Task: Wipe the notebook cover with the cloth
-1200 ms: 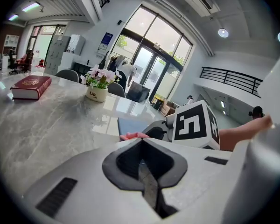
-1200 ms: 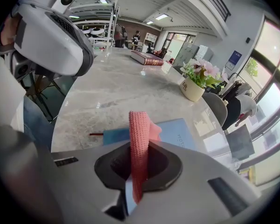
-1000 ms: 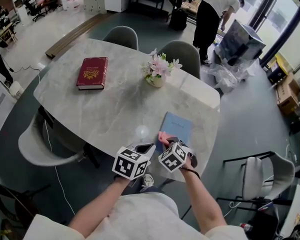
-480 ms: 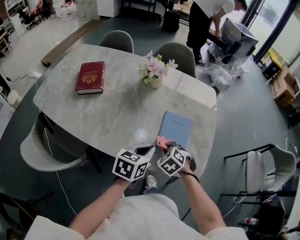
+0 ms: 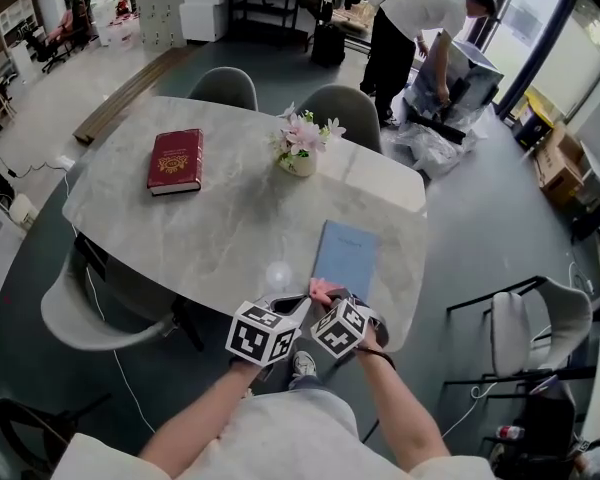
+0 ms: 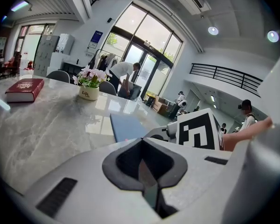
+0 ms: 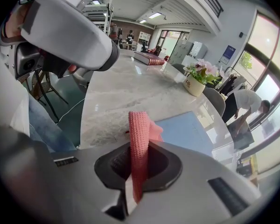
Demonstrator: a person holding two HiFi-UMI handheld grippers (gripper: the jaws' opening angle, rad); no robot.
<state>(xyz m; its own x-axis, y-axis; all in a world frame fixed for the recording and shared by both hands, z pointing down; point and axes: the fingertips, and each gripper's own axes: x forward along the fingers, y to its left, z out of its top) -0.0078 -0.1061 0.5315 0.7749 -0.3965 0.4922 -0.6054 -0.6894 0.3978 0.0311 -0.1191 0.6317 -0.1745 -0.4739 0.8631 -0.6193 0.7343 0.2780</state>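
The blue notebook [image 5: 346,257] lies flat near the table's front edge; it also shows in the left gripper view [image 6: 126,126] and the right gripper view [image 7: 189,131]. My right gripper [image 5: 325,295] hovers at the notebook's near end, shut on the pink knitted cloth [image 7: 140,146], which sticks up between its jaws. A bit of that cloth [image 5: 325,288] peeks out in the head view. My left gripper [image 5: 290,300] is just left of it, over the table edge, jaws closed with nothing between them.
A dark red book [image 5: 176,160] lies at the far left of the marble table [image 5: 220,218]. A flower pot [image 5: 301,148] stands mid-table. Grey chairs [image 5: 345,105] line the far side and another chair [image 5: 520,343] stands at right. A person [image 5: 420,28] bends over boxes beyond.
The head view has drifted slightly, so the table sits a little higher and further left. Both grippers keep their places near the notebook's near end.
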